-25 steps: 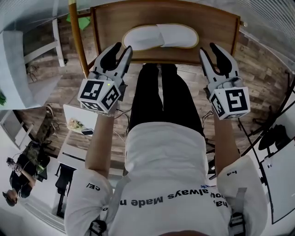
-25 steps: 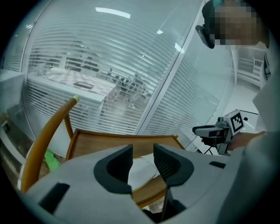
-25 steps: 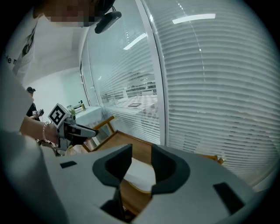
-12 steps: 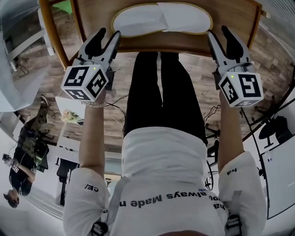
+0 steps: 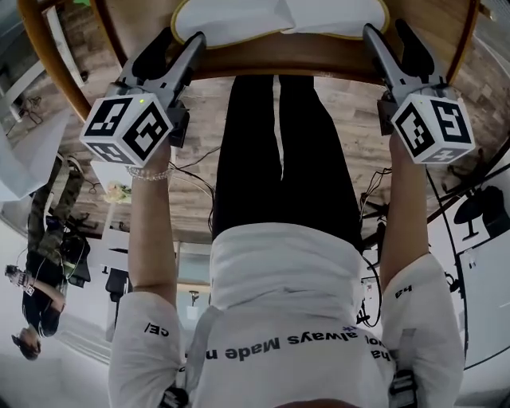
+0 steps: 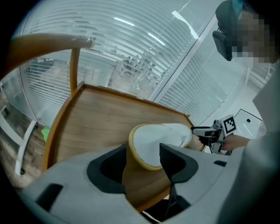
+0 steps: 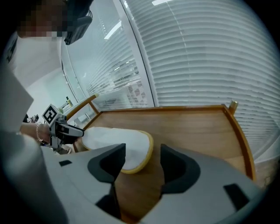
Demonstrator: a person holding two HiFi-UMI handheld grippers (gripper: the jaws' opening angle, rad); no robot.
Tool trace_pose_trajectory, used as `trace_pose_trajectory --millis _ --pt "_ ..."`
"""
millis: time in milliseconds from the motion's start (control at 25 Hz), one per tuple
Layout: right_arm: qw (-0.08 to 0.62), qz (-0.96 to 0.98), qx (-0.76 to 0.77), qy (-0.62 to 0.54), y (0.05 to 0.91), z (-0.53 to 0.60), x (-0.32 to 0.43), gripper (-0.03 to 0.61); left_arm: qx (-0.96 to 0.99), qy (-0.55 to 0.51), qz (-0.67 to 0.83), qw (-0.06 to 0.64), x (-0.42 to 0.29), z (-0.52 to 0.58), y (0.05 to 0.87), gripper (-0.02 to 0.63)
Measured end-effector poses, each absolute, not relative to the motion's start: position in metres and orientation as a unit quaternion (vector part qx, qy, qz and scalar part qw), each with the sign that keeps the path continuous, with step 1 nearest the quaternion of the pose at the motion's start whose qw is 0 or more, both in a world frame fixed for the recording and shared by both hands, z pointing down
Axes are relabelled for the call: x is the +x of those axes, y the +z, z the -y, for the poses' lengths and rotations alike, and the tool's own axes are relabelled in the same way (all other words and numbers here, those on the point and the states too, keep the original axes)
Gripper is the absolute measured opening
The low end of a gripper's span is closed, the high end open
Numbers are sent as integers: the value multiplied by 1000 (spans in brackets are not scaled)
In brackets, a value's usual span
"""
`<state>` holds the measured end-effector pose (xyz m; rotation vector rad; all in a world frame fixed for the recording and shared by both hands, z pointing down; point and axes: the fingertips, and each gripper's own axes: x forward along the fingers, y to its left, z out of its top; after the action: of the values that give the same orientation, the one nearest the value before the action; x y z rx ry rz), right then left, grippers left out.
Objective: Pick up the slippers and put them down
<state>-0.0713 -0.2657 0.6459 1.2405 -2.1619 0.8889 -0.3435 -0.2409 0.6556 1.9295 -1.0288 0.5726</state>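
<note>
Overhead, we look down on a wooden bench (image 5: 295, 68) with a raised rim. On it the pair of white slippers (image 5: 279, 16), edged in pale yellow, lies end to end across its width, the two overlapping at the middle. We hold the left tongs (image 5: 179, 40) at the bench's near edge toward its left and the right tongs (image 5: 388, 32) at the near edge toward its right. Each points forward and down toward one outer end of the pair. Both sets of tongs stand wide apart, having just been opening, and neither presses on anything.

In the left gripper view the rounded end of the left slipper (image 6: 153, 144) shows in the gap between the jaws, resting flat on the wood. The right-hand jaw overlaps it in the picture, and we cannot tell whether it touches. In the right gripper view the end of the right slipper (image 7: 124, 146) lies likewise in the gap, nearer the left-hand jaw, with bare wood toward the other.

A marker cube (image 5: 127, 129) sits on the back of each set of tongs. Below the bench we see black trousers (image 5: 279, 151) over a plank floor (image 5: 199, 119), and white blinds (image 7: 205, 52) stand behind the bench.
</note>
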Motion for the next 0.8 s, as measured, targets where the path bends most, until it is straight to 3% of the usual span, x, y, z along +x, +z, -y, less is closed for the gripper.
trace_pose_trajectory --millis 320,520,800 --pt "225 785 444 369 657 259 -78 216 770 226 408 435 -335 237 661 183" --pt "223 784 456 357 650 261 -71 106 772 219 417 428 -338 240 654 112" --pt "204 788 463 350 636 262 -67 57 776 212 421 419 -336 243 645 78"
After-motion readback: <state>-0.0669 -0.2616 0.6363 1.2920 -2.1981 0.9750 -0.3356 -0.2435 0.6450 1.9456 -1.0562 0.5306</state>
